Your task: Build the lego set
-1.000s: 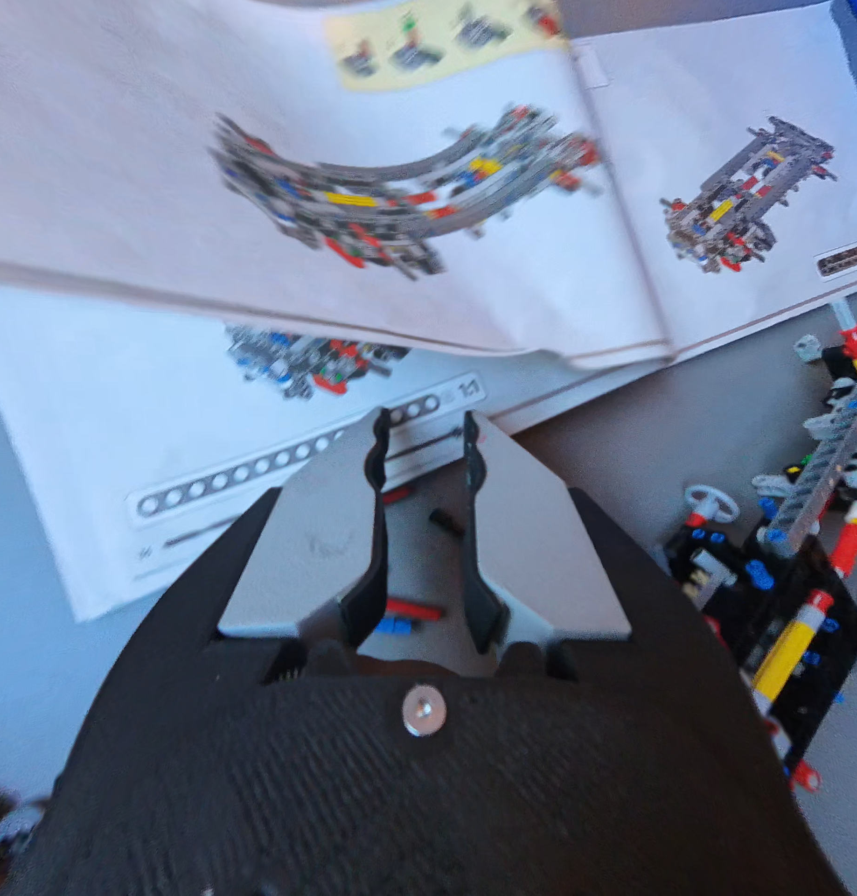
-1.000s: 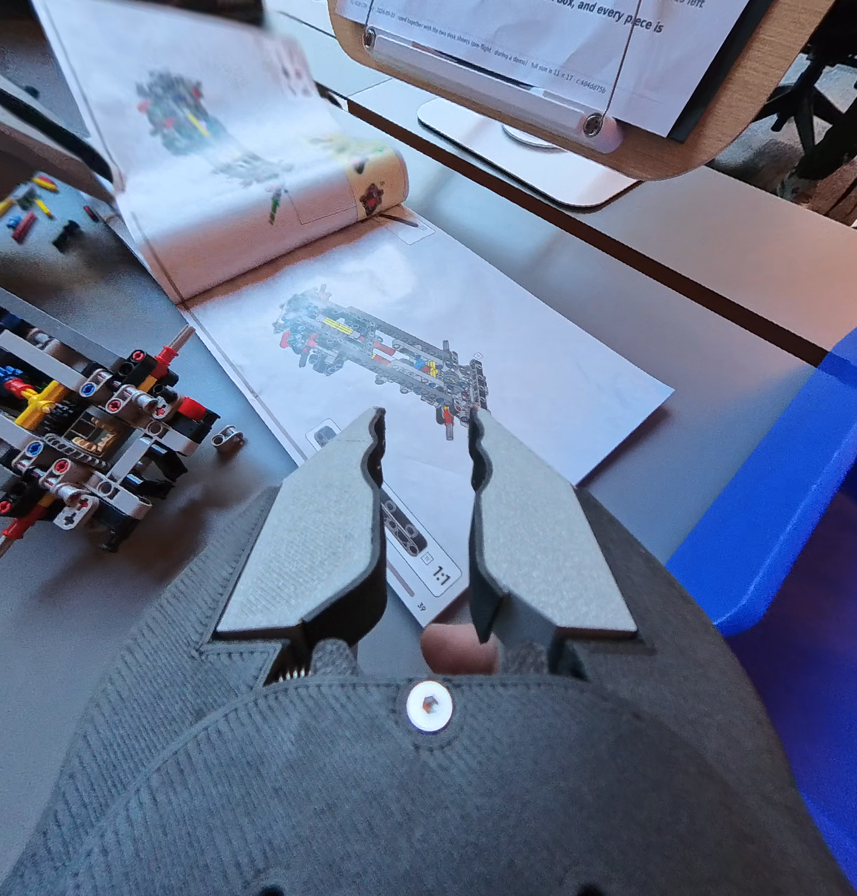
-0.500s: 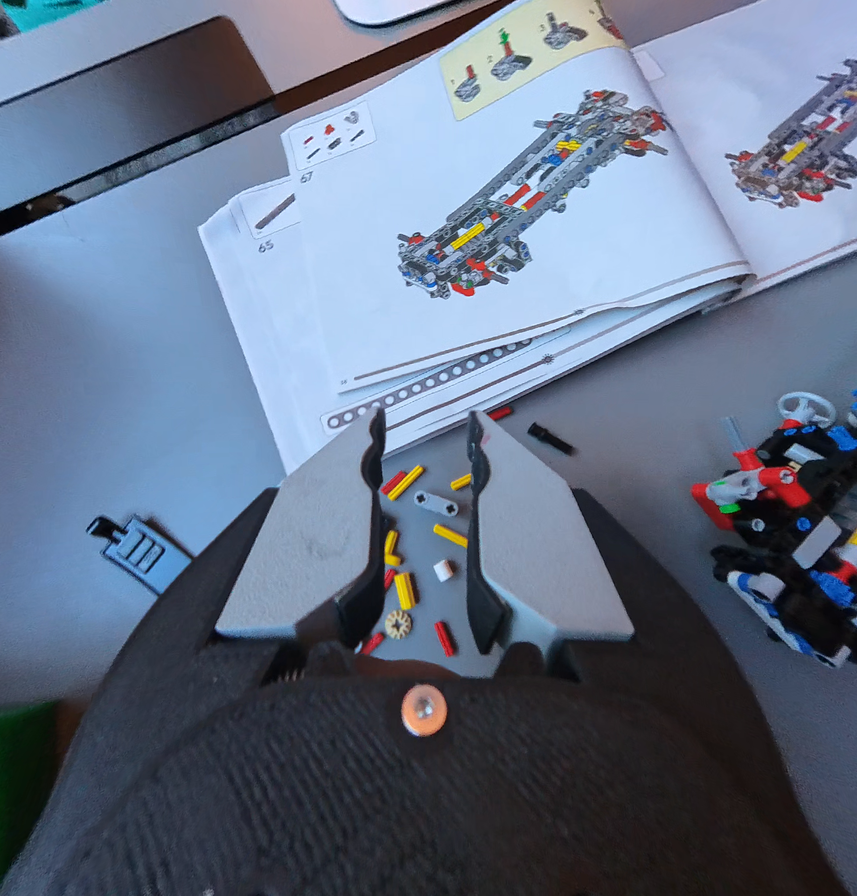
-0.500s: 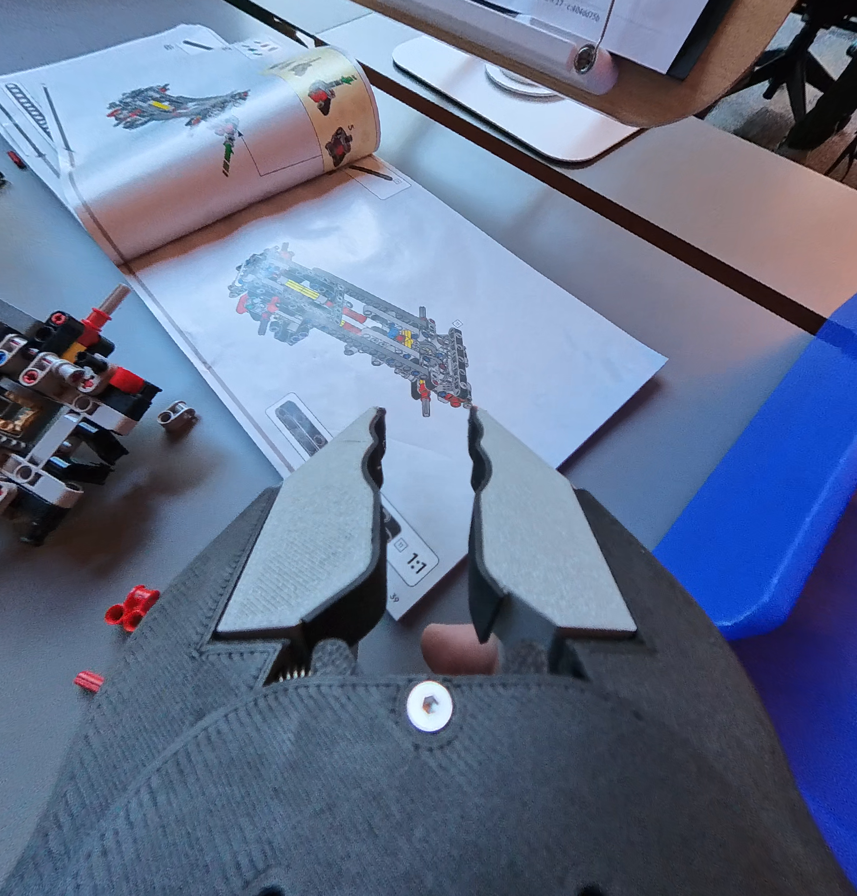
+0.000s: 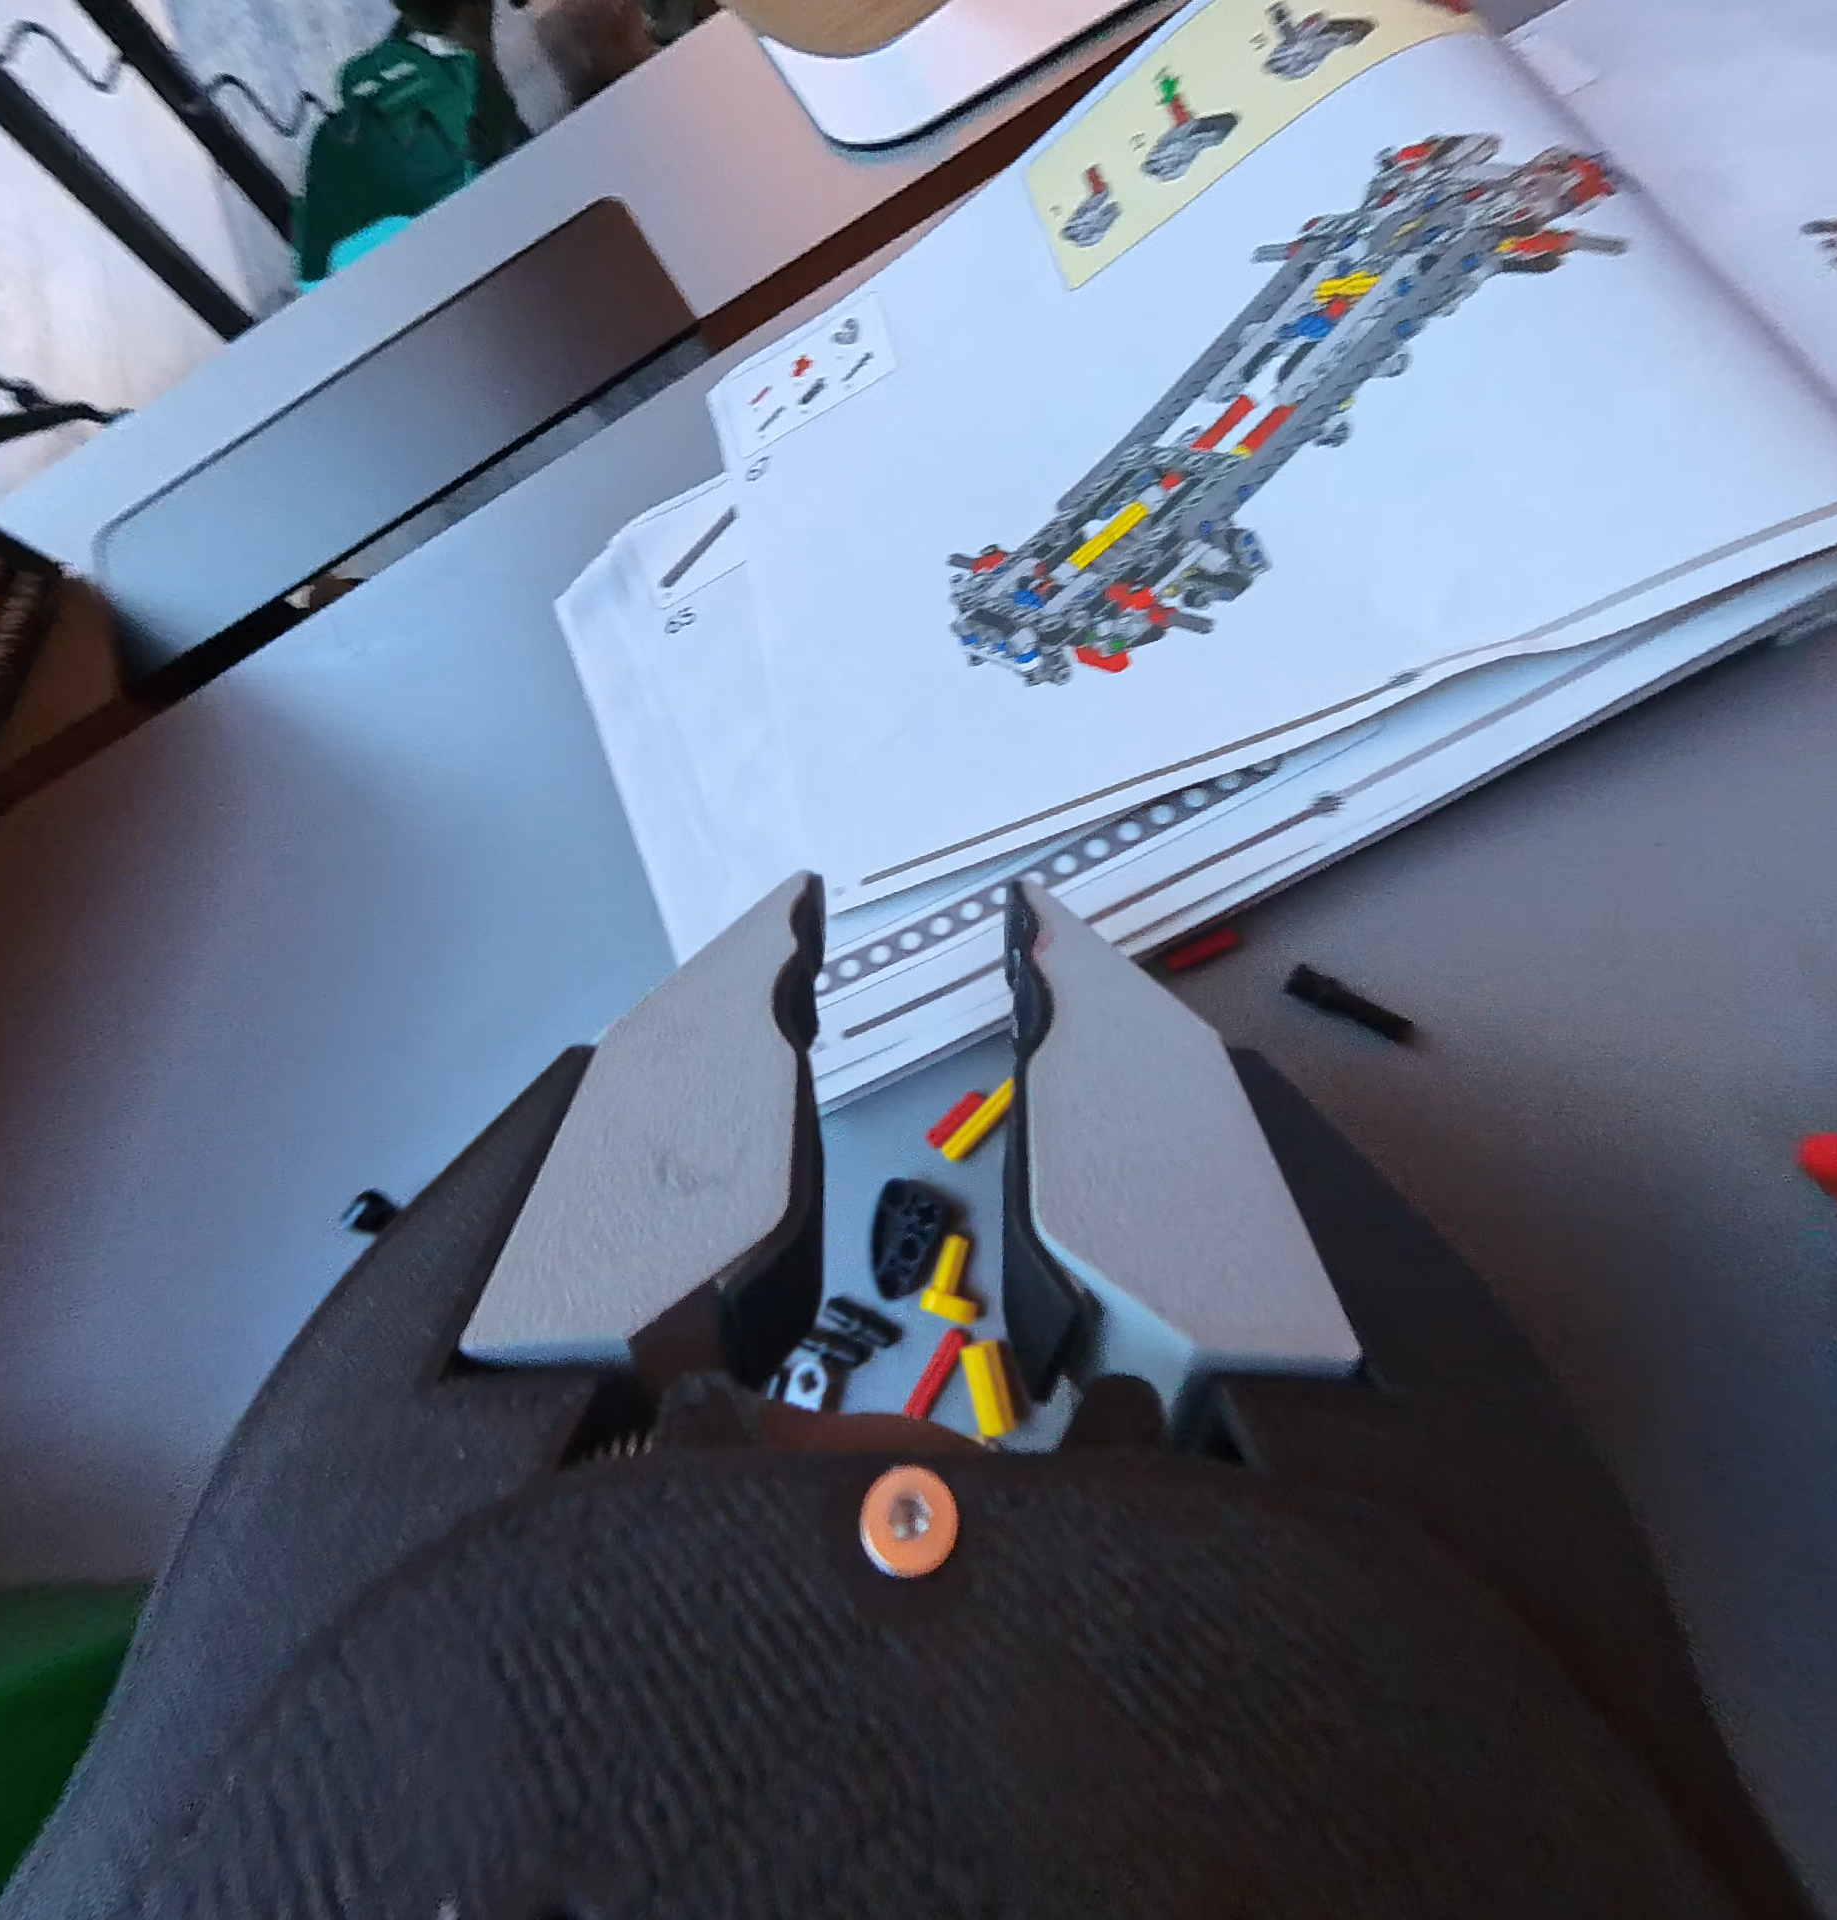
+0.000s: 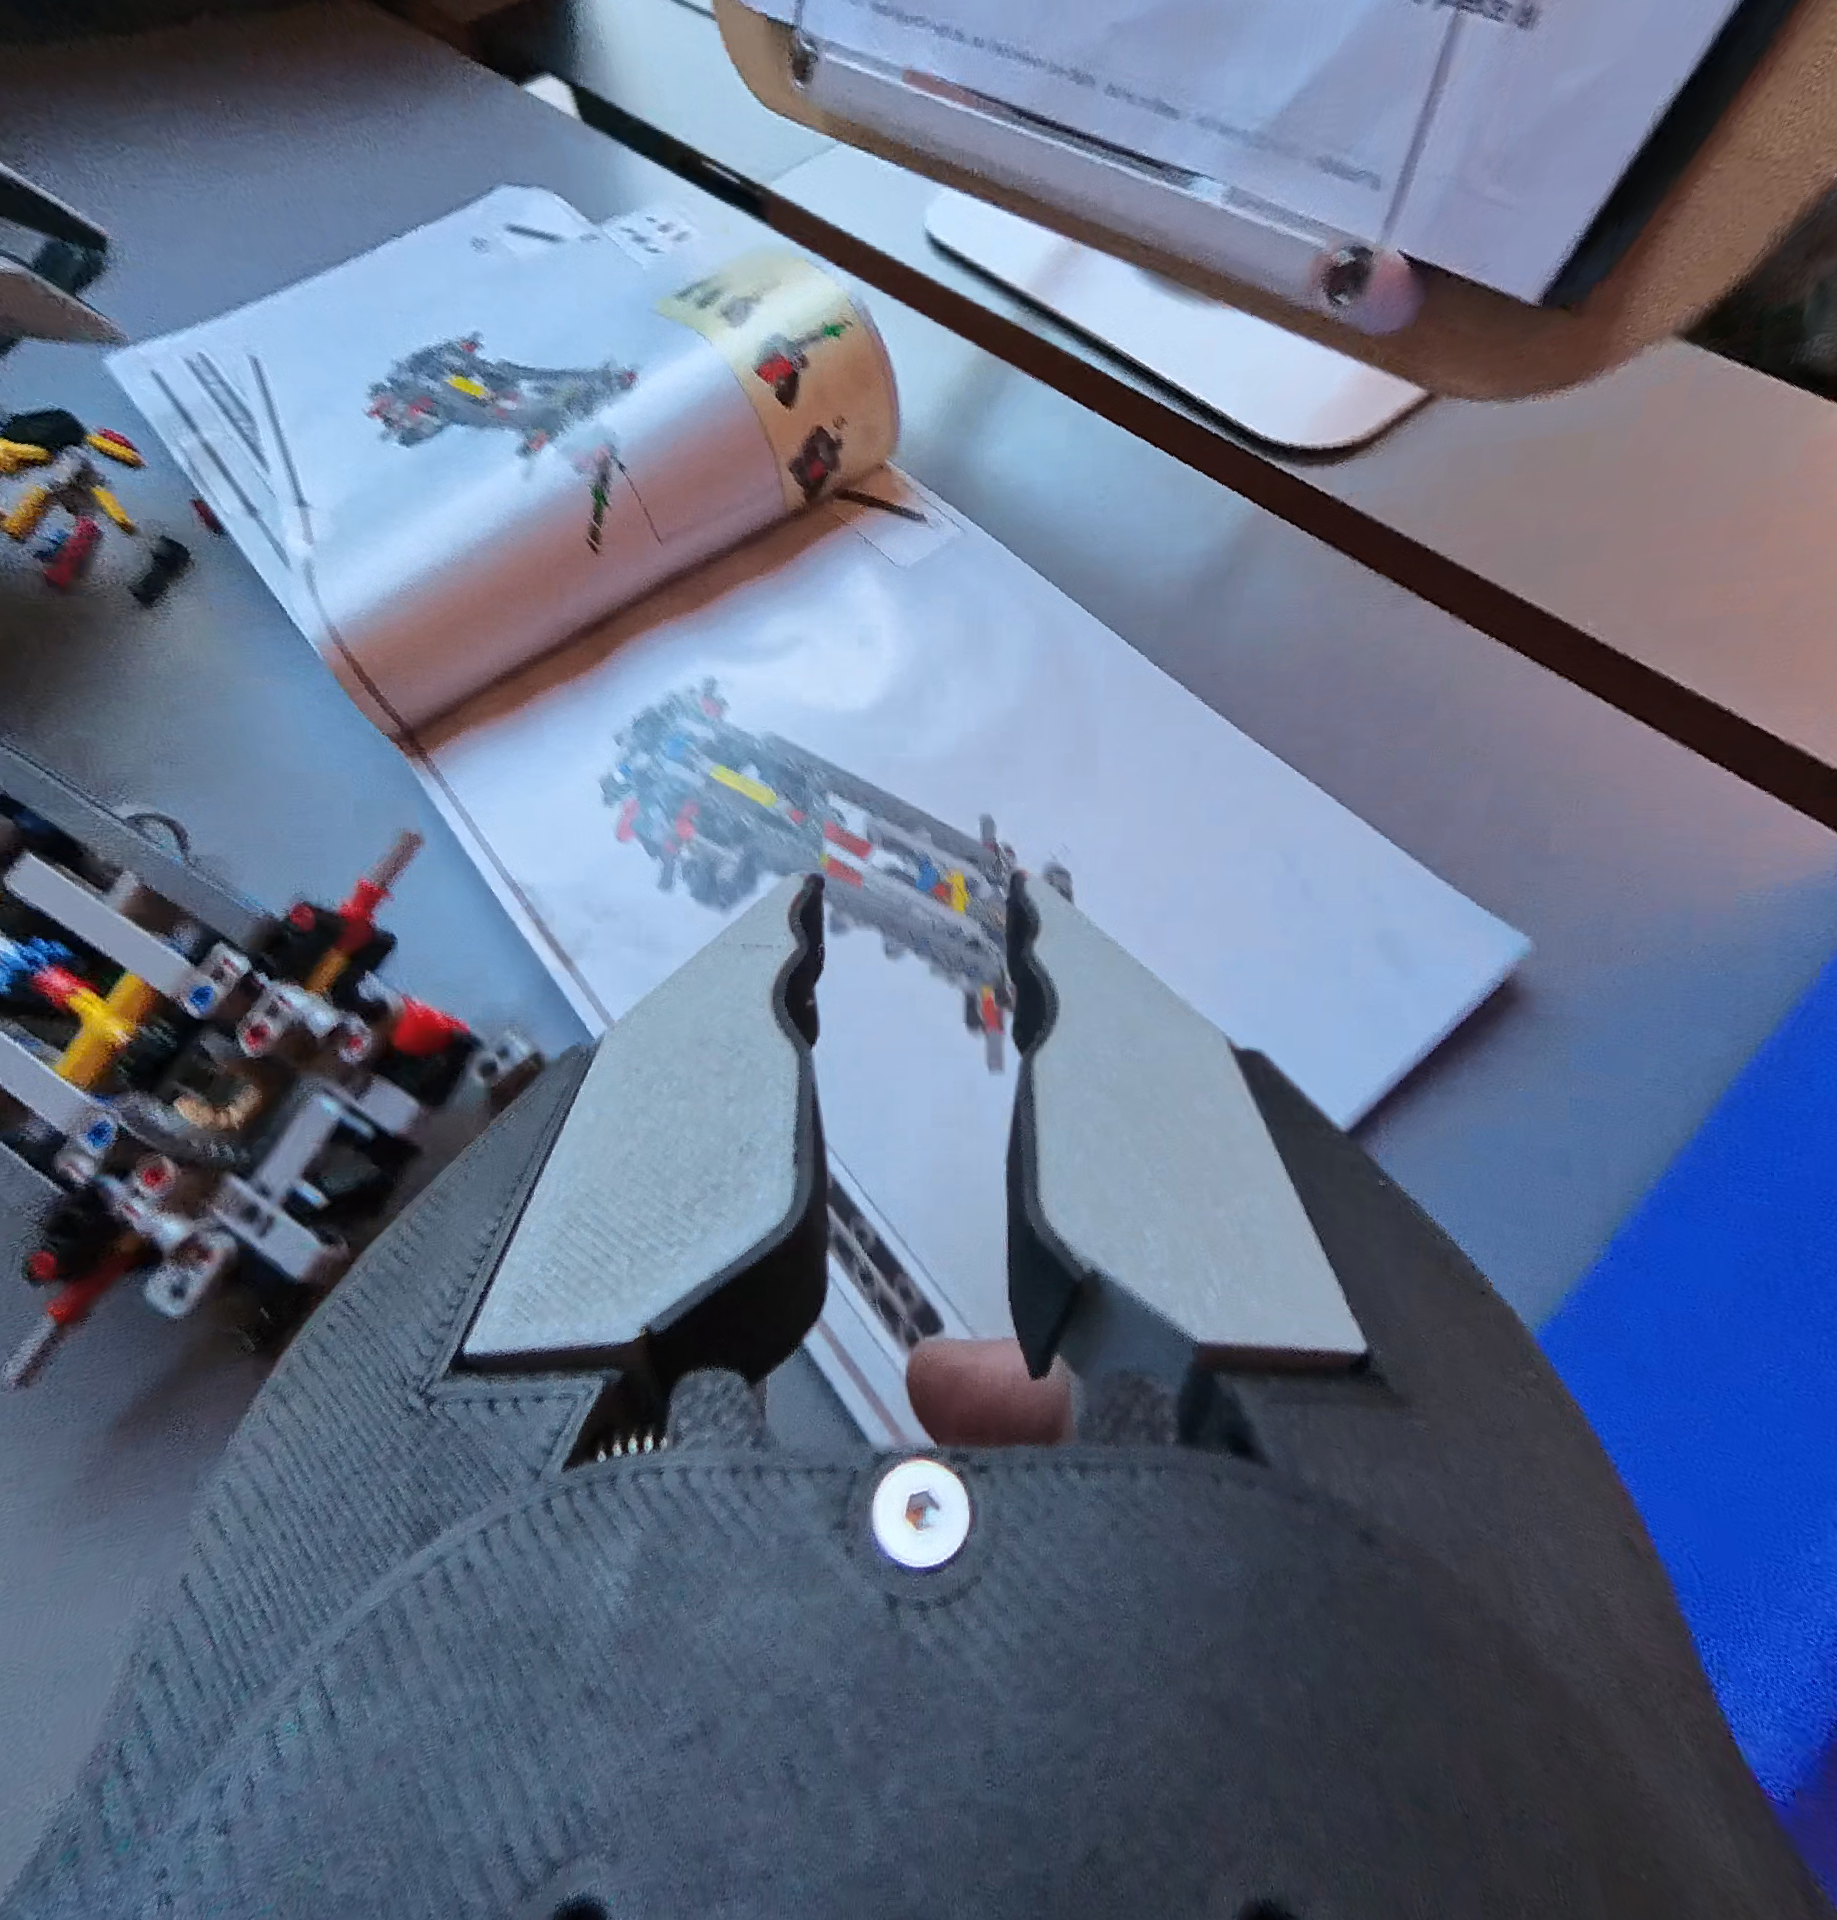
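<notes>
My left gripper point(image 5: 914, 914) is open with nothing between its fingers. It hovers above several small loose bricks point(image 5: 945, 1278), yellow, red and black, by the near corner of an open instruction booklet point(image 5: 1153, 582). My right gripper point(image 6: 914, 925) is open with nothing between its fingers. It hovers above the booklet's right page point(image 6: 1153, 883). A part-built brick chassis point(image 6: 166, 1091) lies to its left on the grey table point(image 6: 1516, 644). A fingertip point(image 6: 981, 1387) shows behind the right jaws.
A wooden stand with paper sheets point(image 6: 1257, 135) rises at the back on a white base point(image 6: 1153, 312). A blue bin point(image 6: 1724, 1403) stands at the right. More loose bricks point(image 6: 52, 488) lie far left. A red pin point(image 5: 1200, 948) and a black pin point(image 5: 1345, 1003) lie near the booklet. The tips of one gripper are about 35 cm away from the tips of the other. To reach the red pin point(image 5: 1200, 948) in a straight line is about 5 cm for my left fingers, about 30 cm for my right.
My left gripper has drawn back from the booklet to the loose bricks and tilted. My right gripper has shifted over the right page, with the chassis nearer now. Both stayed open.
</notes>
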Available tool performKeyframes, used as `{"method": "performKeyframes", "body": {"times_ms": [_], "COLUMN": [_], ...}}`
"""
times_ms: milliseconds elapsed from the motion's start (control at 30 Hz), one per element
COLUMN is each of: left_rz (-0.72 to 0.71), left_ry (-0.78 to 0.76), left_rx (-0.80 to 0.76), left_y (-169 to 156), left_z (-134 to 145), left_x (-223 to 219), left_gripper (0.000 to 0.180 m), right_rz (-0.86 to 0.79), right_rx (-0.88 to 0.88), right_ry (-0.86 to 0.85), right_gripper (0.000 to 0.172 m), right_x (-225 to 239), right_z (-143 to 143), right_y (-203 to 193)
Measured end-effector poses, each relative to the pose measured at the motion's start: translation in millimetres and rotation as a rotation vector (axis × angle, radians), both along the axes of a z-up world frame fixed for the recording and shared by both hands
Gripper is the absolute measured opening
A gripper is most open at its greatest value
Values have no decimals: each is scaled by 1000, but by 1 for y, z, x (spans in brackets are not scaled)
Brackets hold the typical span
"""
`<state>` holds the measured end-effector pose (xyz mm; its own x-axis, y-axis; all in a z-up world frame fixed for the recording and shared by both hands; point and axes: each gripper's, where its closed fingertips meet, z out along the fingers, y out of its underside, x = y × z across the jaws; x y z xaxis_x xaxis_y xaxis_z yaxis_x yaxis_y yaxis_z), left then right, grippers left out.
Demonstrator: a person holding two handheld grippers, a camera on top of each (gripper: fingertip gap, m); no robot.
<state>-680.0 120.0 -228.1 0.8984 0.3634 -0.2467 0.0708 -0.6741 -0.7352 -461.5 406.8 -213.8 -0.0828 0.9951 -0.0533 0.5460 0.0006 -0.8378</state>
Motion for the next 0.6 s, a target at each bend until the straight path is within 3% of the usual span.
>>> {"method": "performKeyframes", "body": {"times_ms": [133,433,600], "left_rz": [30,122,127], "left_ry": [2,-18,-3], "left_rx": [-15,-8,-21], "left_y": [-5,-22,-25], "left_z": [-5,-4,-4], "left_x": [-5,-22,-24], "left_gripper": [32,34,34], "right_rz": [66,208,269], "right_rx": [3,-17,-21], "right_ry": [-64,-326,-328], "right_gripper": [33,29,28], "right_x": [-42,-128,-157], "right_z": [7,-38,-38], "right_y": [-16,-57,-83]}}
